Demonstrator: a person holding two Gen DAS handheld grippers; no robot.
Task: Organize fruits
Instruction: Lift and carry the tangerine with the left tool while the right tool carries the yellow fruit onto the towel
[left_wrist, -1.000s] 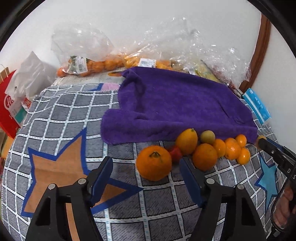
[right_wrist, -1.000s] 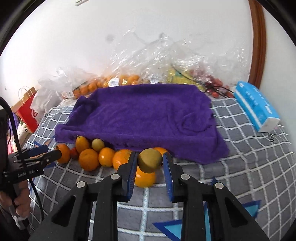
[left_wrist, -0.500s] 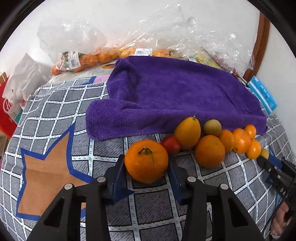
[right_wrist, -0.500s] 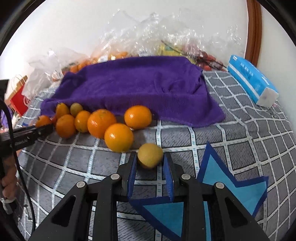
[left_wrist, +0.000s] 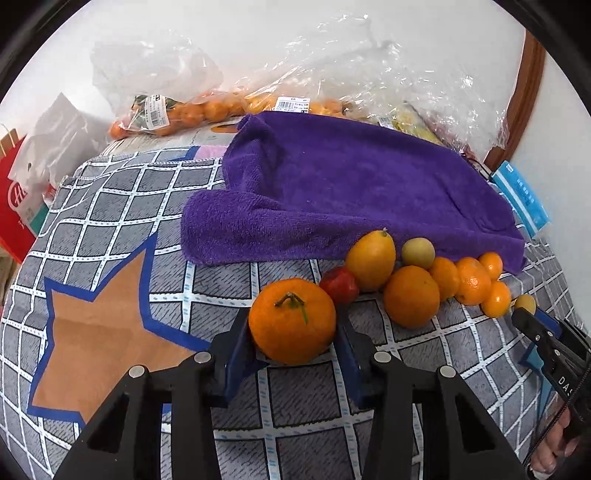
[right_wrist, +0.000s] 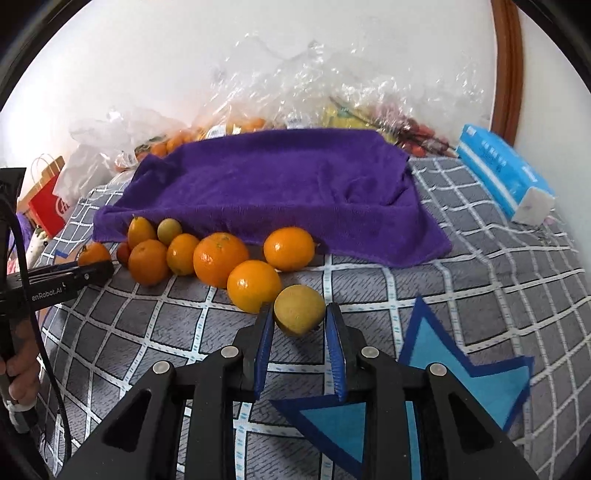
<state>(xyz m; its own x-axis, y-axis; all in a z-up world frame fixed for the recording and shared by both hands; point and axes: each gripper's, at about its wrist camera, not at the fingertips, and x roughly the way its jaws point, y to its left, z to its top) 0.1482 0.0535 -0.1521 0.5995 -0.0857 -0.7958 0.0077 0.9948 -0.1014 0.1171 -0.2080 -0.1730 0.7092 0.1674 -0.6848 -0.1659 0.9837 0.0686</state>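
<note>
My left gripper (left_wrist: 293, 332) is shut on a large orange (left_wrist: 291, 321) with a green stem, at the left end of a row of fruit. Beside it lie a red tomato (left_wrist: 339, 285), a yellow-orange lemon-shaped fruit (left_wrist: 370, 259) and several oranges (left_wrist: 411, 296), along the front edge of a purple towel (left_wrist: 332, 192). My right gripper (right_wrist: 299, 323) is shut on a small yellow-green fruit (right_wrist: 299, 309), held low over the checked cloth at the right end of the row, next to an orange (right_wrist: 254, 285). The towel (right_wrist: 273, 192) lies behind.
Clear plastic bags of oranges (left_wrist: 173, 110) and other produce (right_wrist: 332, 99) lie along the back wall. A blue tissue pack (right_wrist: 506, 173) sits at the right, a red paper bag (left_wrist: 14, 206) at the left. The checked cloth (left_wrist: 110, 206) has star patches.
The left jaws closed onto the large orange, which stood between them untouched a second ago. The right gripper came down with the yellow-green fruit from above the row to its right end.
</note>
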